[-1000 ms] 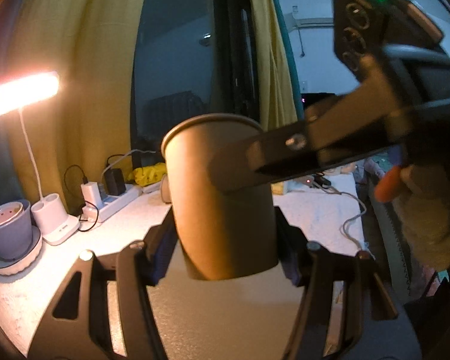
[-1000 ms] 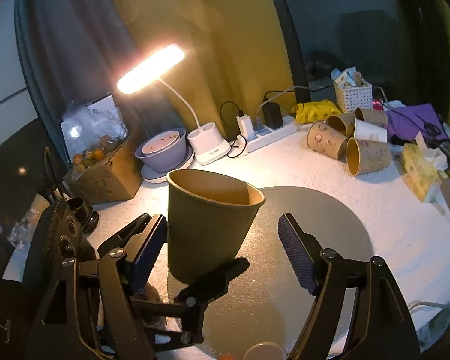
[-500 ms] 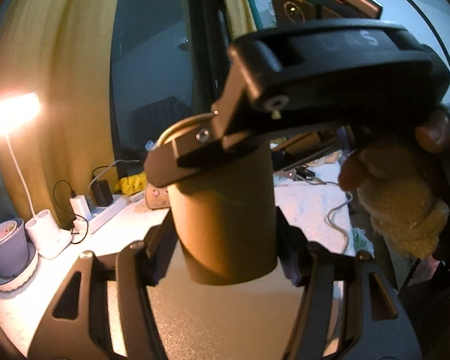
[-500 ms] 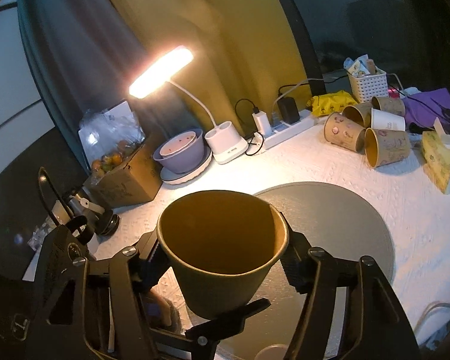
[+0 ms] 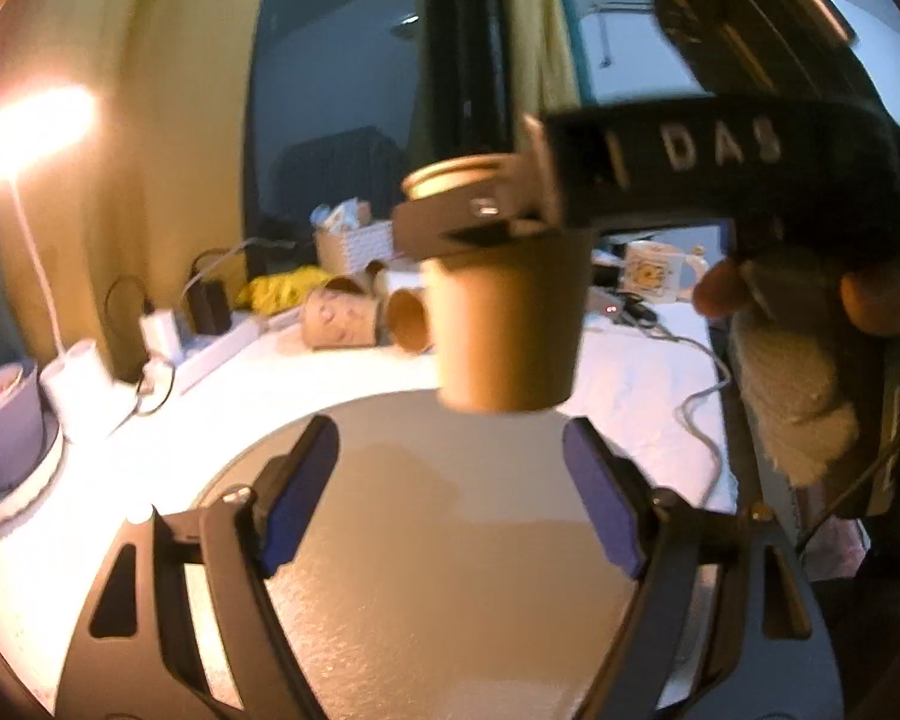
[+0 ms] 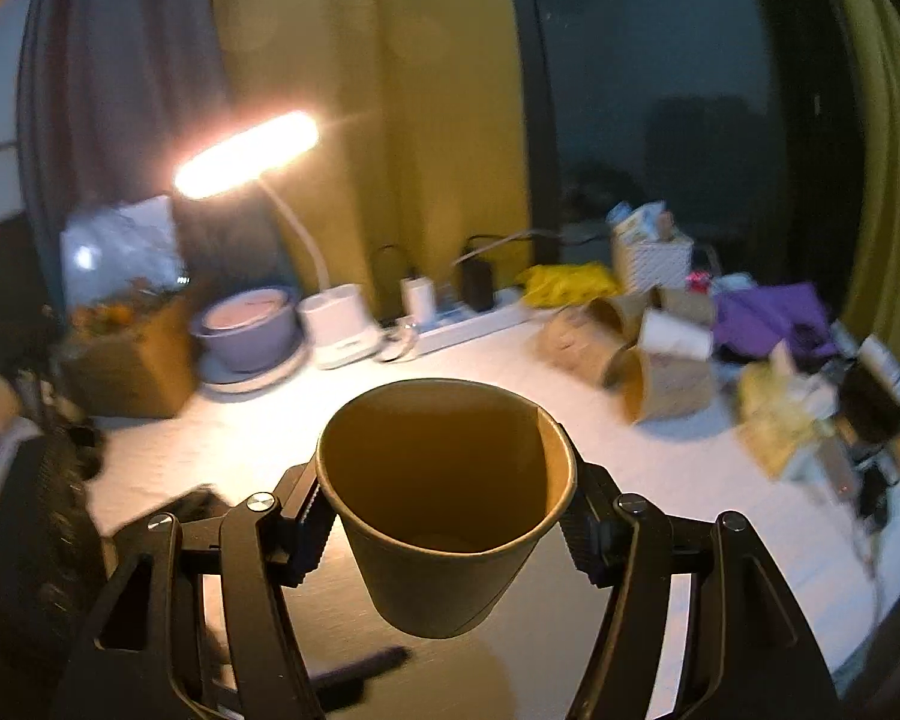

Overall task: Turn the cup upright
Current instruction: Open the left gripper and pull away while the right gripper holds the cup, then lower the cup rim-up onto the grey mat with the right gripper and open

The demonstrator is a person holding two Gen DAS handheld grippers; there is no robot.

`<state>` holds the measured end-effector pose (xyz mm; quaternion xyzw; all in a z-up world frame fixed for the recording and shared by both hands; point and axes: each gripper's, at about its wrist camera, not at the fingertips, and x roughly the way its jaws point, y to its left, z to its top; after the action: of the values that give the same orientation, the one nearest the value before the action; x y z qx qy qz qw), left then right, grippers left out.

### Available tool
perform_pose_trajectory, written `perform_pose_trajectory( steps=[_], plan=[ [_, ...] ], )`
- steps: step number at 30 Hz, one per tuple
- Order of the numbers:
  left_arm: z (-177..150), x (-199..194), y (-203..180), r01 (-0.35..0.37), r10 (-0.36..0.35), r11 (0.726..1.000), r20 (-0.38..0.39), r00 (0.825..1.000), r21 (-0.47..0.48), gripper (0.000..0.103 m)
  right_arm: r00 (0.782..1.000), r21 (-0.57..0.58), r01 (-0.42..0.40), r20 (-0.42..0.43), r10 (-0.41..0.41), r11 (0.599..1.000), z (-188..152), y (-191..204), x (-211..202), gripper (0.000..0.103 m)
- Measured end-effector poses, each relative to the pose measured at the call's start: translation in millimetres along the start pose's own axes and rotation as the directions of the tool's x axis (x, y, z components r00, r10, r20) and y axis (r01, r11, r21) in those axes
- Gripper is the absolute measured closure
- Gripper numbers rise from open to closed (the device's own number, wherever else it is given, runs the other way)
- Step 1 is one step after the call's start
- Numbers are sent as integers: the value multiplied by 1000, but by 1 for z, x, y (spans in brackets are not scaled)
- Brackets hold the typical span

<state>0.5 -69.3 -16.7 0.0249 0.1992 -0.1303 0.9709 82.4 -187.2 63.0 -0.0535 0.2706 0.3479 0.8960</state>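
Cup (image 6: 450,504) already mouth-up, clamped in right gripper (image 6: 447,525), left gripper (image 5: 450,492) spread empty; only setting down on mat (image 5: 450,570) left.

Brown paper cup (image 6: 450,504) upright, mouth up, empty, held off grey round mat (image 5: 438,570).

From my remote view: a lit white desk lamp (image 6: 252,153) stands beside a lavender flower pot (image 6: 247,324); a white power strip (image 6: 468,324) runs along the yellow curtain (image 6: 390,120); spare paper cups (image 6: 648,360) lie tipped near a white woven basket (image 6: 651,261).
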Motion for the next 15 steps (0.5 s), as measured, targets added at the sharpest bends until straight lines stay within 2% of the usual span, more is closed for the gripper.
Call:
perform_pose_trajectory(
  steps=[6,11,15],
  plan=[
    [-2,9,34,-56,44,985,-74,996,-165,25,997,-35,81,16,-80,996,-1,-8,22,36],
    [-8,15,74,-134,94,935,-135,986,-328,25,994,-64,107,3,-107,992,-1,-9,50,36],
    [-11,8,98,-201,156,891,-141,978,-408,25,995,-75,100,-14,-101,992,-2,-5,73,36]
  ],
)
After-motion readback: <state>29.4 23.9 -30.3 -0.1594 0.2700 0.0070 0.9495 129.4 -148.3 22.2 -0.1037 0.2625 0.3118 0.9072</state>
